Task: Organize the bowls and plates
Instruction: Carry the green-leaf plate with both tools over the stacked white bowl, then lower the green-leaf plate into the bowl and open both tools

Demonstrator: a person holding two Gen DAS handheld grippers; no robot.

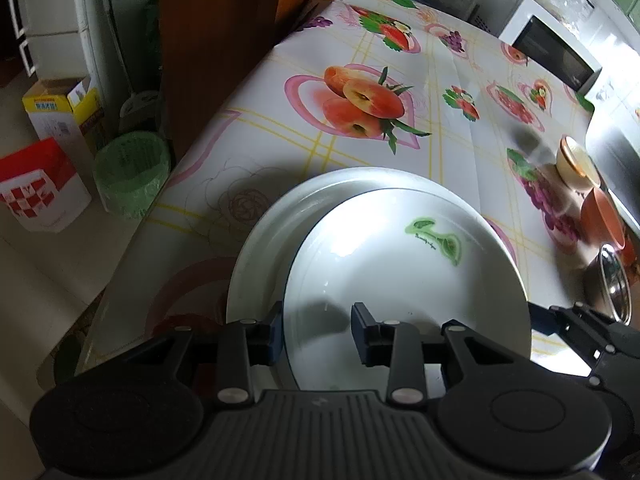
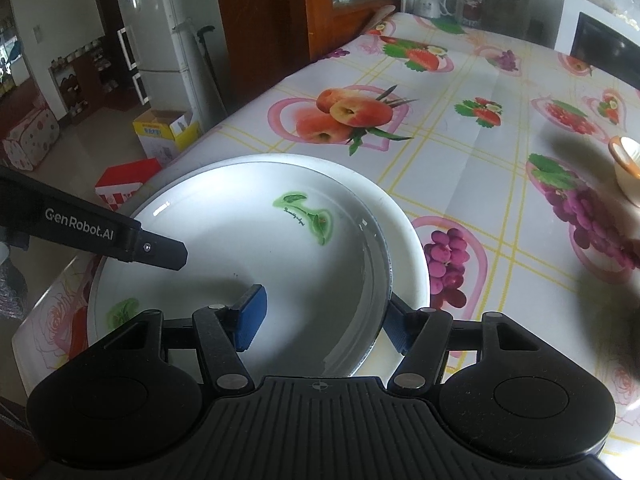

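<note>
A white plate with a green leaf print lies on top of a larger plain white plate near the table's front left corner. My left gripper straddles the printed plate's left rim, jaws apart. My right gripper straddles its right rim, one pad inside the plate and one outside, not closed tight. The left gripper's arm shows in the right wrist view. A cream bowl, an orange bowl and a steel bowl sit at the right.
The table has a fruit-print cloth. A microwave and jars stand at the back. On the floor to the left are a green basket, a red box and a yellow carton. The table's left edge is close.
</note>
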